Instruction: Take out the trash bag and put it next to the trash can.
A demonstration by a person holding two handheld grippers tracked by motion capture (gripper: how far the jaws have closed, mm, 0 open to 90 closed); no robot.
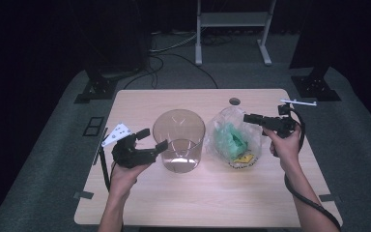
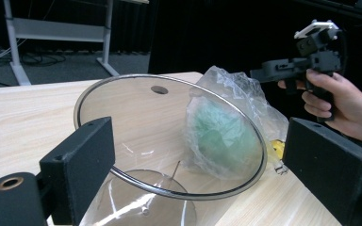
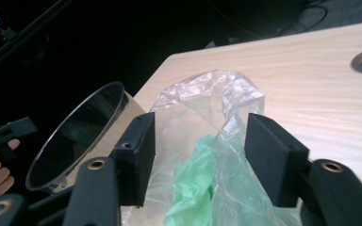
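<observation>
Table [image 1: 140,101]: pale wood-grain top with rounded corners and a round cable hole [image 1: 234,101] near its far edge. It stands on grey carpet [image 1: 48,145] in a dark room hung with black.

Clear container [image 1: 179,140]: a transparent, smoky-tinted bucket-like vessel, upright and open-topped, standing at the middle of the table; taken here as the landmark. Nothing is seen inside it.

Plastic bag [image 1: 234,137]: clear, crumpled film, just to the right of the container, close against its wall; whether they touch cannot be told. It holds a green mass [image 1: 229,140], and a yellow label [image 1: 244,159] shows low on its near side.

Left gripper [image 1: 153,140]: held in the person's left hand [image 1: 125,171], just left of the container. Jaws spread wide, grasping nothing; in the left gripper view the near rim of the container lies between them.

Right gripper [image 1: 248,118]: held in the right hand [image 1: 285,145], to the right of the container beyond the bag. Jaws parted, set on either side of the bag's upper folds in the right gripper view, not closed on the film.

White frame [image 1: 232,21]: a metal stand on two legs, on the floor far behind the container, with dark cables [image 1: 174,58] trailing near it.

Black stand bases [image 1: 96,89]: on the floor behind the container, left and right.
</observation>
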